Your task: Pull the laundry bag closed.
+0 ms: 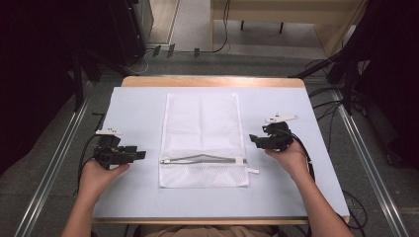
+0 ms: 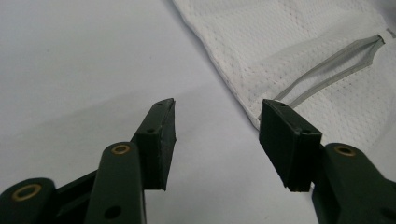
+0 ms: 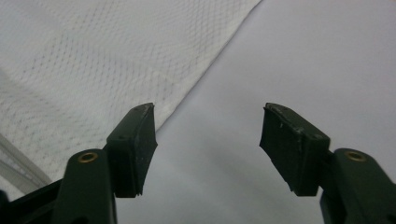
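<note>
High view: a white mesh laundry bag [image 1: 202,140] lies flat at the middle of a pale sheet [image 1: 138,106] that covers the wooden tabletop [image 1: 212,81], its long side running away from the person and its grey zipper [image 1: 202,159] crossing it near the close end, part-way open so that the two tapes bow apart. A small white tab [image 1: 253,171] sticks out past the bag's right edge just below the zipper's end. The left tongs [image 1: 141,155], held in the person's left hand [image 1: 101,175], rest low over the sheet just beside the bag's left edge and point toward the zipper; the right tongs [image 1: 253,139], held in the right hand [image 1: 291,155], sit just beside the bag's right edge, level with a spot a little above the zipper. Neither pair touches the bag. From the left gripper view, the left tongs [image 2: 217,133] stand wide with nothing between the jaws, bare sheet under them, and the bag's hemmed edge and the gaping zipper [image 2: 327,70] run off to the upper right, close to the right-hand jaw. From the right gripper view, the right tongs [image 3: 208,140] likewise stand wide and empty over the sheet, the mesh bag [image 3: 107,60] spreading across the upper left, its edge passing just behind the left-hand jaw. Black cables trail from both grippers off the tabletop's sides.
</note>
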Demonstrator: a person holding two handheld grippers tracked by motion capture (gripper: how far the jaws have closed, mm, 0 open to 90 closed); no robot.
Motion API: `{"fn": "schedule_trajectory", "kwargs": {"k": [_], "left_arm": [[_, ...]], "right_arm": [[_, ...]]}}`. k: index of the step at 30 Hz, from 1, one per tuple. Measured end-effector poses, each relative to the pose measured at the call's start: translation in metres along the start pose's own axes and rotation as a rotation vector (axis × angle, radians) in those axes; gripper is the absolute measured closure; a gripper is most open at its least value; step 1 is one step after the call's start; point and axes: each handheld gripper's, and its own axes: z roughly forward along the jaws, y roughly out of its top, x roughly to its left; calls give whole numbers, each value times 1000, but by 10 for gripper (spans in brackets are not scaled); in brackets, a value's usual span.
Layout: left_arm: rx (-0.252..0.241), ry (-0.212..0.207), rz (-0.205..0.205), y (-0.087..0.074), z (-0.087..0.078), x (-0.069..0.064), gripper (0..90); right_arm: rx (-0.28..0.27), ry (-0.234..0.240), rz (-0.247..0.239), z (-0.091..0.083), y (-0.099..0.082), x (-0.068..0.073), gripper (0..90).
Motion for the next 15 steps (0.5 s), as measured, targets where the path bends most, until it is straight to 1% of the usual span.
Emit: {"fn": "schedule_trajectory", "kwargs": {"k": [1,2,3,4,7,9,10,11,12,13,14,15], "left_arm": [[-1,1,2,0,0,0,440],[-1,1,2,0,0,0,421],[-11,1,1,0,0,-1,421],[-16,1,-2,1,0,-1,387],[-3,-11,-4,1,0,0,359],[0,-9,-9,1,1,0,361],[-1,7,-30,2,1,0,373],[-3,7,-45,2,0,1,381],[-3,7,-45,2,0,1,385],[-4,-7,-64,3,-2,2,382],[-5,-11,-60,3,-2,1,377],[-2,-12,-51,3,-2,1,375]], "right_arm": [[12,-6,-8,0,0,1,395],[12,-6,-8,0,0,1,395],[30,-7,-10,1,1,2,409],[55,-12,-5,2,3,4,417],[40,-14,-20,1,3,7,426],[35,-14,-26,1,4,8,432],[28,12,-10,0,4,9,450],[27,23,3,0,4,9,455],[22,42,23,0,5,10,462],[20,61,40,1,6,10,468],[19,67,44,1,7,11,467],[18,67,37,2,7,12,468]]}}
